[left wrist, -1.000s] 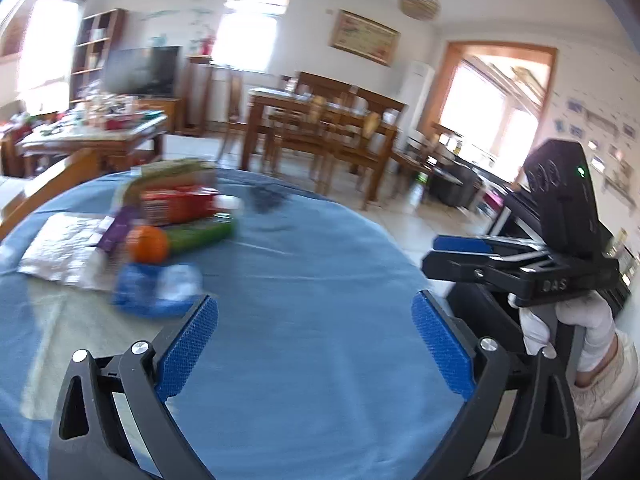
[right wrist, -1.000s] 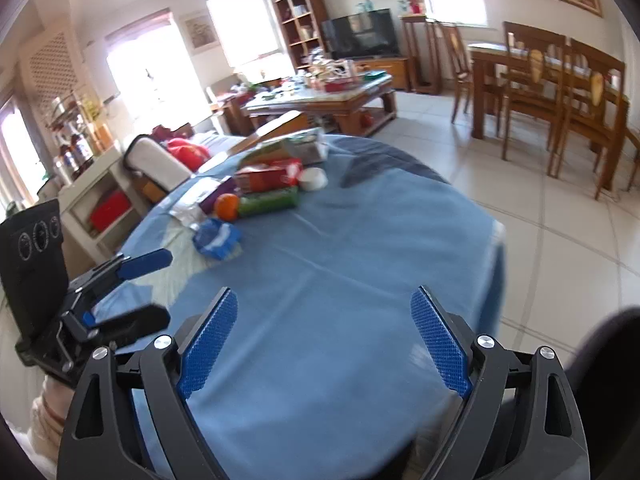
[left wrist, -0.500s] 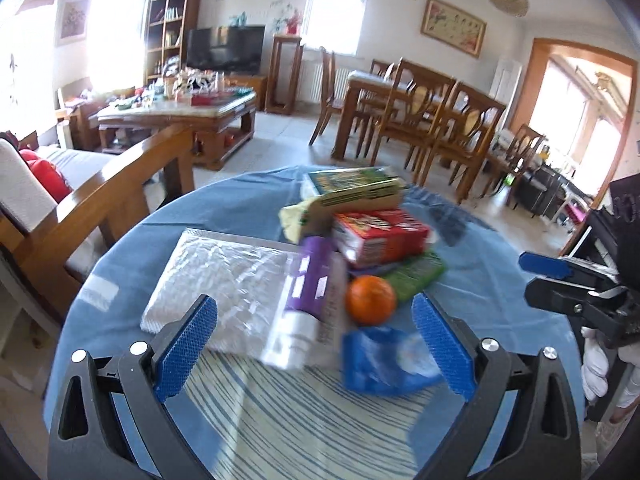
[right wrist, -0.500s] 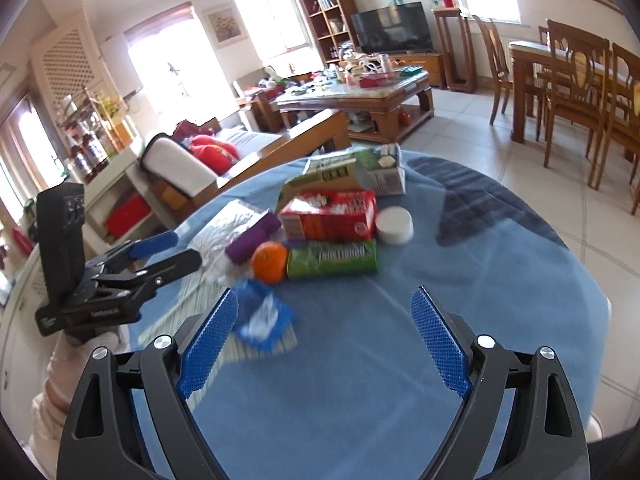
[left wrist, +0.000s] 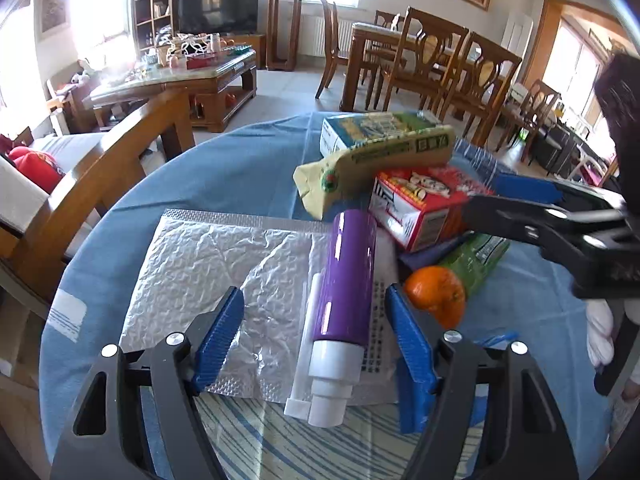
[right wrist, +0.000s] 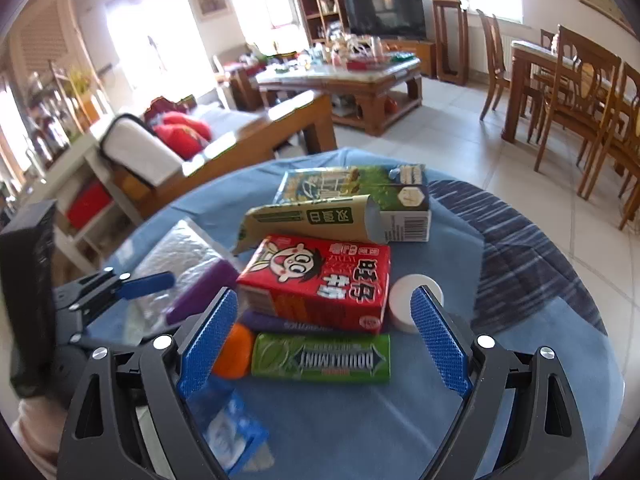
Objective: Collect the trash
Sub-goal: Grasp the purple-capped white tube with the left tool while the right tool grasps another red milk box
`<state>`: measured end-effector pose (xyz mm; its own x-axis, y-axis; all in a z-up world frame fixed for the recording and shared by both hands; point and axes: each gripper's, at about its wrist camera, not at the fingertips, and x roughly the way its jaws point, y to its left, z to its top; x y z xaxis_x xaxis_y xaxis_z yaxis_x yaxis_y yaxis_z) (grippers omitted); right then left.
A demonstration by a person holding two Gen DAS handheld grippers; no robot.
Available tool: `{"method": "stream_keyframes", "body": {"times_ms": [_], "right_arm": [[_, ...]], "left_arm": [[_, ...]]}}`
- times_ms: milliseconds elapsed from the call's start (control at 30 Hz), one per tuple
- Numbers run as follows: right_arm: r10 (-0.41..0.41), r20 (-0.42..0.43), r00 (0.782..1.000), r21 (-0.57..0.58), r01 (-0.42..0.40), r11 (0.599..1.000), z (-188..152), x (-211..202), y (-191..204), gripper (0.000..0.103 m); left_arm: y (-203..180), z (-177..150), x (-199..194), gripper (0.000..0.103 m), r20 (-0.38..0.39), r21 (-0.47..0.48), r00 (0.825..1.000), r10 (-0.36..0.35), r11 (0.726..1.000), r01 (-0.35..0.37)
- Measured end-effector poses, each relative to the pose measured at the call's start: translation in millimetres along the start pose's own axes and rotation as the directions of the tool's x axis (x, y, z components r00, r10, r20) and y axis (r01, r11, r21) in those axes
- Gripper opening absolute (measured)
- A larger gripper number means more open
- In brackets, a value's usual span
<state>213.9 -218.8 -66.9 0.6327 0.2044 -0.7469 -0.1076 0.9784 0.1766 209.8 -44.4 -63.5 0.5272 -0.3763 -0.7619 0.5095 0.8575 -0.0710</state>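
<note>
While your left claw [left wrist: 314, 334] has just been closing around the purple tube [left wrist: 348, 276], untouched yet, grip its stiff, slippery middle; right claw [right wrist: 322, 338] gapes empty.

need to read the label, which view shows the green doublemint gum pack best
The right wrist view: the green gum pack lies whole and side-on, its lettering upside down. The left wrist view shows only one end, tucked behind the orange.
</note>
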Motion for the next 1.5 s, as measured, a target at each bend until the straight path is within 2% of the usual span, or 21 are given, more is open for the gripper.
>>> {"method": "stream_keyframes", "body": {"times_ms": [167, 333, 367, 433, 467, 600, 633, 700, 800, 867, 933, 1067, 1267, 1333, 1400, 1500], "right_arm": [[-0.046, -0.029, 0.999, -0.056, 0.044, 0.997, 5.7, 25.6, 12.5, 0.087], [-0.065, -0.012, 0.998, -0.084, 0.064, 0.994, 5.2, 37.5, 17.5, 0.087], [-0.068, -0.008, 0.998, -0.088, 0.067, 0.994, 5.1, 38.7, 18.1, 0.084], [-0.076, -0.015, 0.997, -0.100, 0.074, 0.992, 1.9, 42.6, 18.9, 0.068], [-0.073, -0.023, 0.997, -0.098, 0.071, 0.993, 1.3, 44.2, 17.8, 0.060], [-0.055, -0.038, 0.998, -0.072, 0.052, 0.996, 0.1, 46.2, 13.6, 0.060], [-0.033, -0.048, 0.998, -0.049, 0.030, 0.998, 0.3, 45.4, 10.8, 0.062], [-0.004, -0.038, 0.999, -0.028, 0.003, 1.000, 1.3, 38.9, 9.3, 0.078], [-0.022, -0.003, 1.000, -0.071, 0.022, 0.997, 7.1, 29.3, 5.5, 0.081], [-0.012, 0.002, 1.000, -0.079, 0.012, 0.997, 15.7, 26.7, -2.8, 0.089], [0.006, -0.004, 1.000, -0.086, -0.007, 0.996, 24.3, 29.0, -8.6, 0.089], [0.065, -0.076, 0.995, -0.127, -0.074, 0.989, 31.7, 44.3, -17.2, 0.089], [0.157, -0.045, 0.987, -0.178, -0.163, 0.970, 30.3, 47.0, -16.7, 0.089], [0.162, -0.057, 0.985, -0.215, -0.171, 0.961, 26.7, 47.9, -9.1, 0.084], [0.140, -0.062, 0.988, -0.252, -0.151, 0.956, 21.7, 48.6, 1.6, 0.066], [0.131, -0.066, 0.989, -0.274, -0.144, 0.951, 18.4, 47.9, 10.6, 0.061]], "left_arm": [[6.2, -2.8, -6.5, 0.060, 0.015, -0.011, 1.000, 0.001, 1.000, -0.001], [10.7, -2.7, -8.8, 0.043, 0.025, -0.012, 1.000, 0.015, 1.000, -0.014], [12.9, -2.8, -9.9, 0.042, 0.029, -0.022, 1.000, 0.008, 1.000, -0.007], [16.5, -2.8, -11.9, 0.036, 0.037, -0.037, 0.999, -0.002, 0.999, 0.003], [17.0, -2.0, -12.4, 0.036, 0.042, -0.045, 0.999, -0.008, 0.999, 0.010], [18.6, -2.4, -14.7, 0.035, 0.049, -0.058, 0.999, -0.014, 0.998, 0.017], [17.6, -1.6, -14.9, 0.035, 0.050, -0.060, 0.999, -0.016, 0.998, 0.019], [19.3, -2.2, -15.5, 0.034, 0.054, -0.068, 0.998, -0.021, 0.997, 0.025], [20.3, -3.7, -17.7, 0.033, 0.062, -0.077, 0.998, -0.027, 0.997, 0.032], [20.5, -3.6, -19.3, 0.033, 0.071, -0.077, 0.997, -0.028, 0.996, 0.034], [21.0, -3.6, -20.2, 0.033, 0.078, -0.076, 0.996, -0.033, 0.996, 0.039], [21.2, -3.8, -22.7, 0.033, 0.093, -0.076, 0.995, -0.041, 0.996, 0.048], [27.7, -4.3, -23.7, 0.033, 0.107, -0.092, 0.992, -0.063, 0.993, 0.073], [28.6, -5.2, -23.3, 0.033, 0.106, -0.090, 0.992, -0.069, 0.993, 0.079], [30.9, -6.2, -23.3, 0.033, 0.103, -0.088, 0.992, -0.071, 0.993, 0.080], [32.6, -6.5, -22.7, 0.031, 0.095, -0.093, 0.993, -0.071, 0.992, 0.080]]}}
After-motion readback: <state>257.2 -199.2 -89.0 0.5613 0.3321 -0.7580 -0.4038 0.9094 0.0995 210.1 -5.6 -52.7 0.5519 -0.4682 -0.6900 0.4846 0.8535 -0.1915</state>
